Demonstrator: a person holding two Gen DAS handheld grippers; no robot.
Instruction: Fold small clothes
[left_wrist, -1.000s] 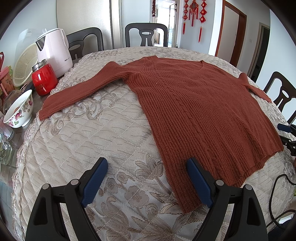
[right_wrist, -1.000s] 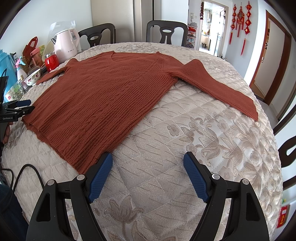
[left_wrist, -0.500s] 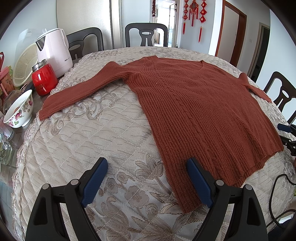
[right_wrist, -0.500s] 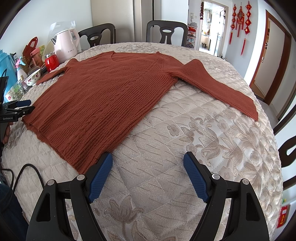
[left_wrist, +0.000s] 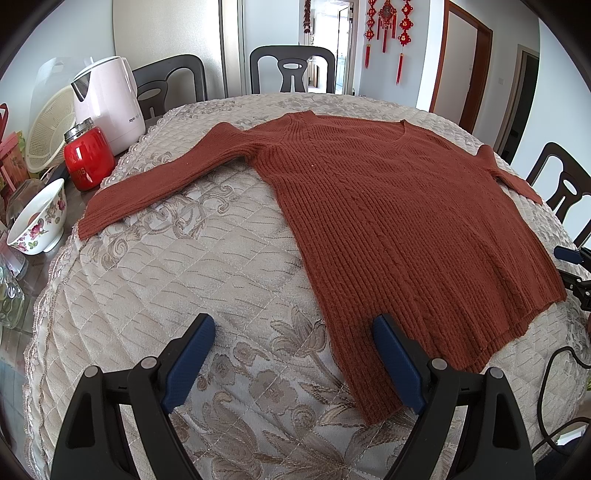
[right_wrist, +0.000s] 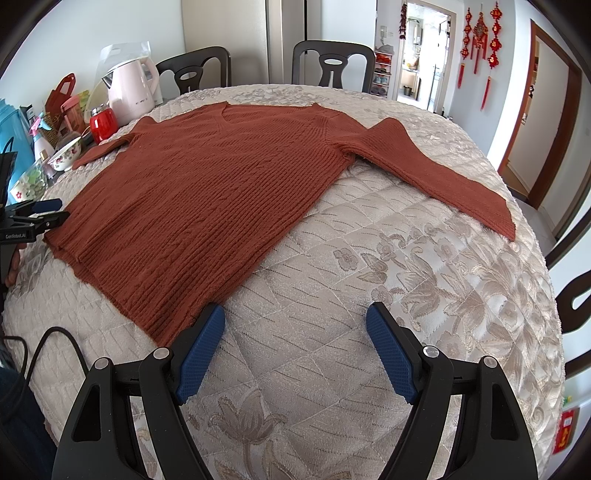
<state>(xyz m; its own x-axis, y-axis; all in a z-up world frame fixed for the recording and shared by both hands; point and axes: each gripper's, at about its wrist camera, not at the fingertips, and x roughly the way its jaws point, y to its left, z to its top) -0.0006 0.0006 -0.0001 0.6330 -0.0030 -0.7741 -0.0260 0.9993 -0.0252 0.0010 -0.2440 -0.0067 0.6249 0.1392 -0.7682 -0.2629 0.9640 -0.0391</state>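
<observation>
Quilted tablecloth (left_wrist: 155, 280) under the flat rust knit sweater (left_wrist: 399, 221) may get pinched too, since left gripper (left_wrist: 293, 356) and right gripper (right_wrist: 295, 347) hover spread at its hem corners.

— What is there to fold?

— One rust-red ribbed knit sweater (left_wrist: 399, 206), long-sleeved, with a V-shaped neckline.

— How does it lie?

— Flat and fully spread, unfolded, on the quilted cover. The neckline points to the far side and the hem runs along the near side.

— And the sleeves?

— Both are stretched outward and slant down toward the near edge. In the left wrist view the left sleeve (left_wrist: 166, 177) reaches far to the left, its cuff ending near the cover's left border. In the right wrist view the right sleeve (right_wrist: 439, 173) runs out to the right, its cuff close to the right edge.

— Any creases?

— The body lies smooth; the hem's near left corner dips nearest.
</observation>
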